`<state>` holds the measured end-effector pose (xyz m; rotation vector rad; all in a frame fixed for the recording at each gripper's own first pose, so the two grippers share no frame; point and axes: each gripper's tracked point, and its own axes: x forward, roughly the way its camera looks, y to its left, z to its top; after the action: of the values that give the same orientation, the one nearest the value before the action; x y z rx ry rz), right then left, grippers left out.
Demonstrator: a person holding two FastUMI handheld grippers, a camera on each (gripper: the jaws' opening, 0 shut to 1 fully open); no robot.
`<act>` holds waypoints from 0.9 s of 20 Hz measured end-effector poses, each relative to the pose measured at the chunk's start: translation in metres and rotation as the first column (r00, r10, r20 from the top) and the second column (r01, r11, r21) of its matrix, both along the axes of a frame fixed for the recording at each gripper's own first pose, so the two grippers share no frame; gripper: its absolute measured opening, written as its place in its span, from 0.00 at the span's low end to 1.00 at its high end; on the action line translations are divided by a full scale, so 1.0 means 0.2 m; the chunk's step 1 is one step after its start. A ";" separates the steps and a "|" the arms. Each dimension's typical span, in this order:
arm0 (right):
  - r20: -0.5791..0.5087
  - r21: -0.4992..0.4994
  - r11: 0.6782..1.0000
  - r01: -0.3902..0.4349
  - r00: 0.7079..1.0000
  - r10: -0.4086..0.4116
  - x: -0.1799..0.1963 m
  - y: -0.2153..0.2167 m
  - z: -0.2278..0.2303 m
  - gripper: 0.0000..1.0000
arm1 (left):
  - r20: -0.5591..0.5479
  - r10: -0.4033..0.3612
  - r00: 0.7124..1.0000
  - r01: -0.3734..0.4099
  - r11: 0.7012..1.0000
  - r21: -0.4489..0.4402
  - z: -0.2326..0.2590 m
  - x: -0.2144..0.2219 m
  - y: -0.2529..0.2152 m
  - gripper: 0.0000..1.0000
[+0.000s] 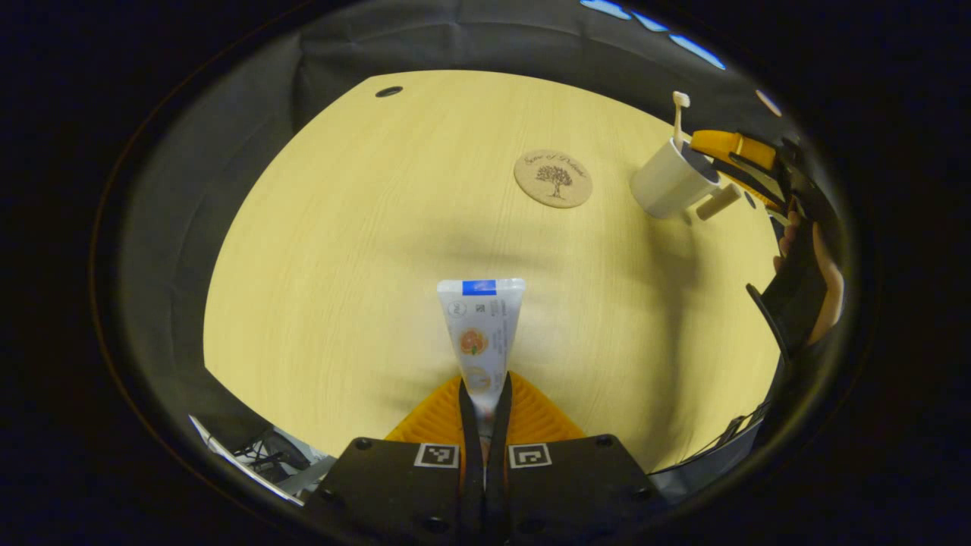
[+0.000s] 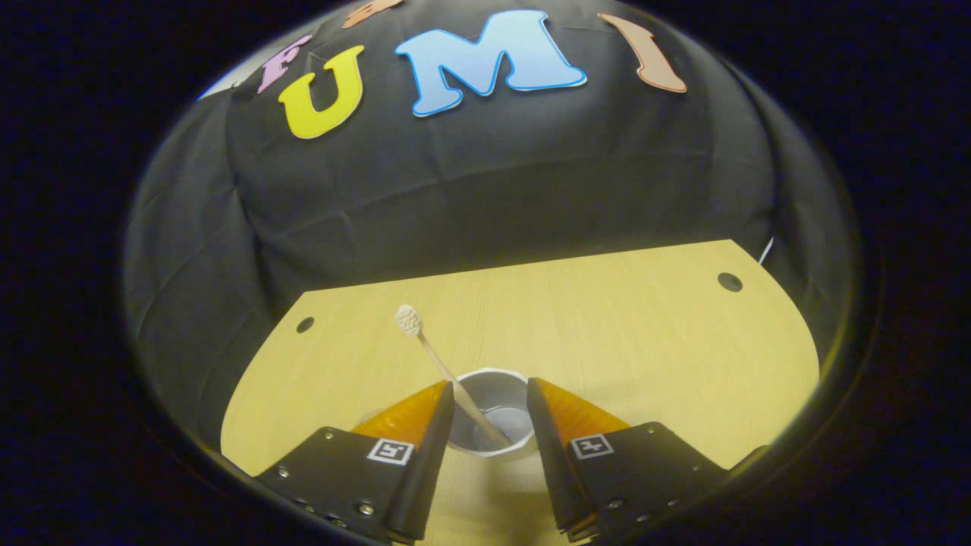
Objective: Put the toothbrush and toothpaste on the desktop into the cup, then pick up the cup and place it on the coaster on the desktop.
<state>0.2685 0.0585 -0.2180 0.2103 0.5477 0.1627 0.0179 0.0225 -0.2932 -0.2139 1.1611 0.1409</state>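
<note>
Two grippers are at work over a pale wooden desktop [image 1: 341, 265]. The left gripper [image 1: 485, 413] has its fingers pinched together on the cap end of the toothpaste [image 1: 482, 334], whose flat crimped tail points forward above the wood. Beyond the tube lies the round coaster [image 1: 553, 178], printed with a tree, flat on the desk and bare on top. To the right of it, well apart from the tube, stands the white cup [image 1: 671, 180] with the toothbrush [image 1: 679, 114] rising out of it, bristle head uppermost.

In the left gripper view the right gripper reaches in from the right edge to the cup, held by a hand [image 1: 823, 284] in a dark sleeve; it stands close against the cup's far side.

The right gripper view looks down into the cup [image 2: 493, 413] from just behind. The right gripper [image 2: 491, 417] has its fingers spread, one on each side of the cup; whether either touches the rim cannot be told. The toothbrush [image 2: 447, 368] leans inside, its lower end on the cup's bottom and its head tilted away to the left over the rim.

Black cloth walls off the booth behind the desk. Small dark holes sit near the desk's far corners [image 2: 730, 282]. Cables and a pale frame show past the near left edge in the left gripper view.
</note>
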 end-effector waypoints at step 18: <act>-0.063 -0.007 0.987 0.161 0.985 -0.161 -0.42 -0.66 -0.05 0.60 | 0.308 -0.096 0.946 0.101 0.995 0.000 0.35 0.53 -0.31 0.10</act>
<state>0.1846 -0.0734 -0.2277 0.2581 0.5917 -0.0015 0.1243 -0.0397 -0.2237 -0.1835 0.8593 0.0088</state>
